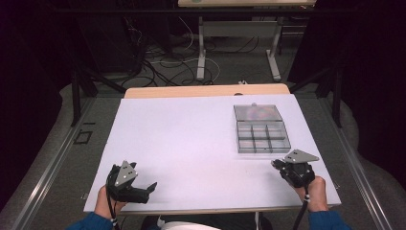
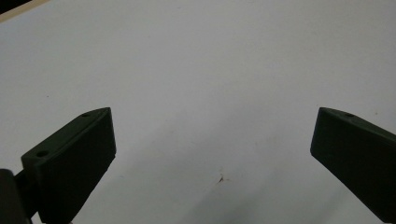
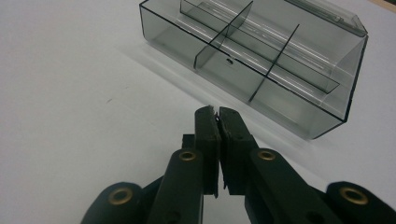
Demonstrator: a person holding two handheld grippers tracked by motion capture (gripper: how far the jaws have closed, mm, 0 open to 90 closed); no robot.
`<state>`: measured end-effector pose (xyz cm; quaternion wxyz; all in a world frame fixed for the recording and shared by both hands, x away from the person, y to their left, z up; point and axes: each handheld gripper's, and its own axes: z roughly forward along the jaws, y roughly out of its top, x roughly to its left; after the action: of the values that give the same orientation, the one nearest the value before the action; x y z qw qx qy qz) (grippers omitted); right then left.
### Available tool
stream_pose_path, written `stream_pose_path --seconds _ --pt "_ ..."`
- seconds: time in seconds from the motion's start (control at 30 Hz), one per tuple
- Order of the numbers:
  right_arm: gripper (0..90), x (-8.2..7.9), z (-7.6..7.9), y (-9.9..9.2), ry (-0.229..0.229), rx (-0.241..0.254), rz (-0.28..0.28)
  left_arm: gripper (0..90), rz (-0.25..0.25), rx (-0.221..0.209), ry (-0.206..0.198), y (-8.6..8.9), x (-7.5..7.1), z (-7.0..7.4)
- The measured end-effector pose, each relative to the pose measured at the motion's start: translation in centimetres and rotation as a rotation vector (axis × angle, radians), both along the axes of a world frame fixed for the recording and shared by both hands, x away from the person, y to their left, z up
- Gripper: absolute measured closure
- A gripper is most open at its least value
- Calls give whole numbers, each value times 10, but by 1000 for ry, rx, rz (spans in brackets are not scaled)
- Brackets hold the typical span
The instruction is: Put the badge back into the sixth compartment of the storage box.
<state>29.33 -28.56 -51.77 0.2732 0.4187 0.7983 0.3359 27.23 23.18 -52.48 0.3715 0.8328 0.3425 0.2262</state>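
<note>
A clear grey compartment box (image 1: 263, 137) lies open at the table's right, its lid (image 1: 257, 112) folded back behind it. My right gripper (image 1: 276, 164) sits just in front of the box's near right corner, with its jaws shut. In the right gripper view the pads (image 3: 208, 130) press together a short way from the box's (image 3: 299, 112) front wall; a tiny speck at their tips is too small to identify. A small dark speck (image 3: 229, 60) lies in a middle compartment. My left gripper (image 1: 149, 188) rests at the front left, open, with only white tabletop between its fingers (image 2: 77, 158).
The white table surface (image 1: 191, 139) stretches between the two grippers. Its front edge runs just below both hands. Beyond the far edge are a floor with cables (image 1: 163, 62) and another table's legs (image 1: 201, 52).
</note>
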Motion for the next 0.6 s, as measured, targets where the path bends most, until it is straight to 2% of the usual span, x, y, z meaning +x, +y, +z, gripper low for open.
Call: stream_pose_path --seconds 0.03,0.23,0.37,0.5,0.6 --pt "873 0 1 -1 7 2 6 1 -1 0 -1 0 0 0" --pt "873 -1 5 -2 -27 14 2 1 0 -1 0 0 0 0" --pt "873 -2 7 -2 -34 19 0 1 -2 11 7 0 0 0" --pt "873 -2 9 -1 -45 19 -1 1 -1 5 13 0 0 0" --pt "872 -2 12 -1 -58 21 3 1 1 12 5 0 0 0"
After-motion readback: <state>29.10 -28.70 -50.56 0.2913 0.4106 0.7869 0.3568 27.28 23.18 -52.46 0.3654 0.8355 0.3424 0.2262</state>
